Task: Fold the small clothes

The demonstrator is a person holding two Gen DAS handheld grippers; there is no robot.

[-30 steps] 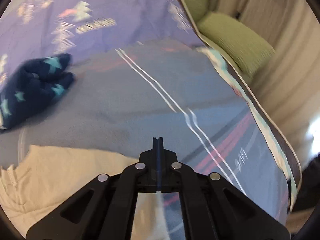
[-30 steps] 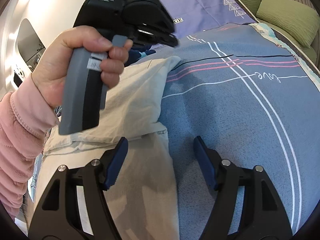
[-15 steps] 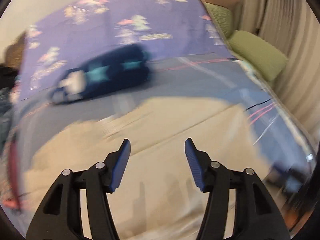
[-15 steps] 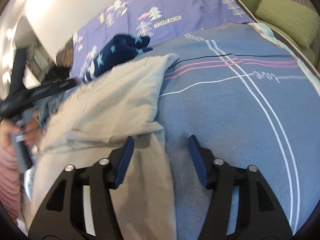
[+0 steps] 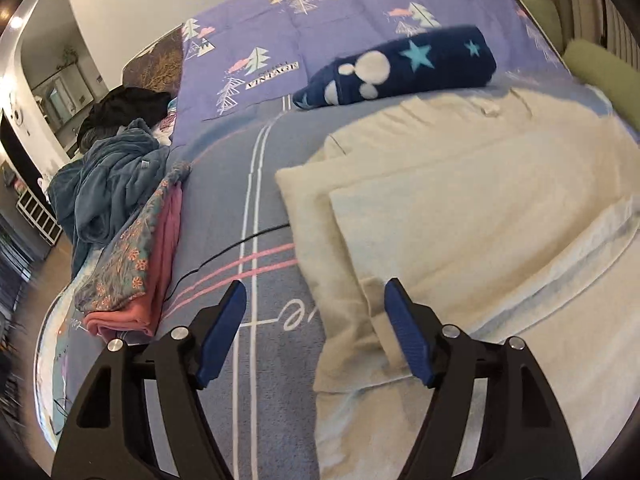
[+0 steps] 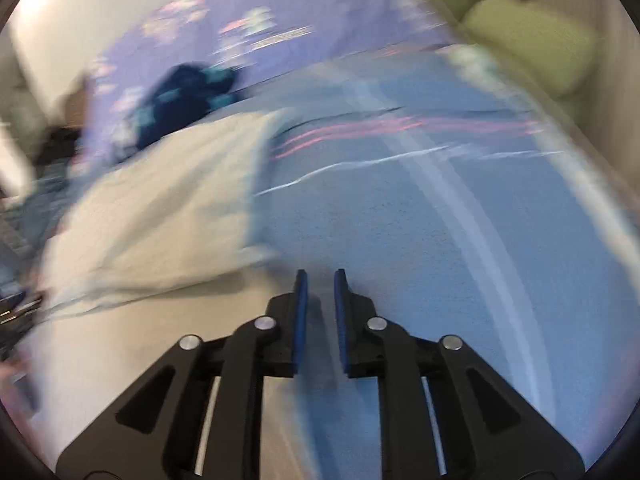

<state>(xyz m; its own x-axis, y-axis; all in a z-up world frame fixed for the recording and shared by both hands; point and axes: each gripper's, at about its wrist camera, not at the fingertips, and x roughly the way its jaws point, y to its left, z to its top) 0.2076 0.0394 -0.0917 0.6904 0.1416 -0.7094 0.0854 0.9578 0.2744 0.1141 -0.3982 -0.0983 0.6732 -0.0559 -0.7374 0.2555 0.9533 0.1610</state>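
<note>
left gripper (image 5: 312, 332) jaws are seen wide apart and opening, nothing clamped; the left edge of the cream garment (image 5: 460, 208) lies between the blue pads (image 5: 408, 336), not pressed. right gripper (image 6: 319, 292) jaws are nearly together and closing, a narrow gap is left; whether cloth is pinched cannot be told, the view is blurred. the cream garment (image 6: 160, 208) is spread partly folded on the bed (image 5: 264, 184), on the grey-blue cover, right of the white double stripe. a navy star-print bundle (image 5: 400, 68) is lain just behind it, near the purple tree-print sheet (image 5: 280, 20). a pink and floral folded stack (image 5: 136, 264) is set by the bed's left edge, well apart from the garment, with a teal blanket heap (image 5: 108, 176) behind it. green cushions (image 6: 532, 40) are seen past the bed's right edge. bare cover is left open between the stack and the garment
</note>
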